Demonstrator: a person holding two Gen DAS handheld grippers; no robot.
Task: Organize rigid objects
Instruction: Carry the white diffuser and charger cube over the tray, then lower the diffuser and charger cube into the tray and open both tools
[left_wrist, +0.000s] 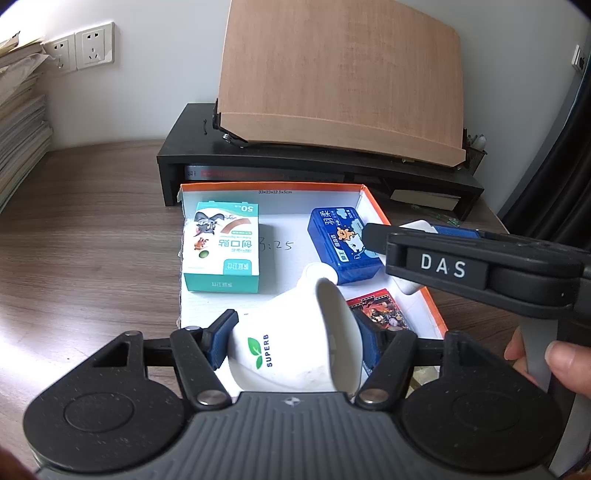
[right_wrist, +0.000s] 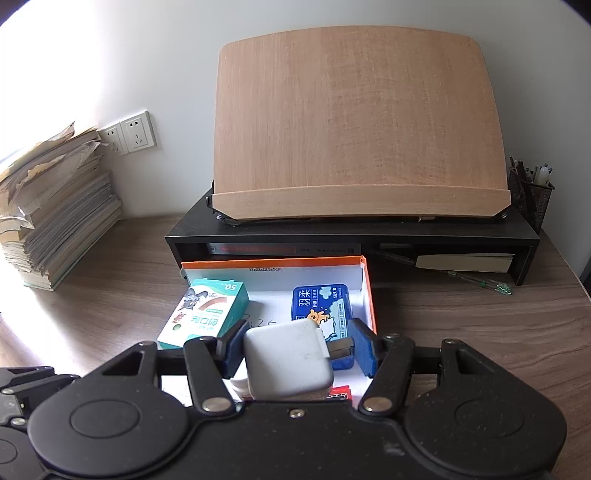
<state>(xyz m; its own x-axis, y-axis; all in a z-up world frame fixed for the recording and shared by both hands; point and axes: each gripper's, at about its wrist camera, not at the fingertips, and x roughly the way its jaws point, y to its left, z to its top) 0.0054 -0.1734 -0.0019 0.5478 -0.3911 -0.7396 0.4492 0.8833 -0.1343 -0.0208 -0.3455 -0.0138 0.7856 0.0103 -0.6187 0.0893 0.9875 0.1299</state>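
The landmark is the shallow white cardboard tray with an orange rim, lying on the wooden desk in front of the black shelf riser.

At the tray's left side rests a teal carton of plasters, apparently parked there as an item already sorted. Over the tray's near middle, the left gripper is clamped on a white ceramic mug with a green leaf logo, tipped on its side with its mouth toward the right, probably to be set down inside. Toward the tray's right wall sits a blue plastic case with cartoon print. Just above it, the right gripper pinches a white square plug adapter between its blue pads, prongs rightward, seemingly waiting for a free spot.
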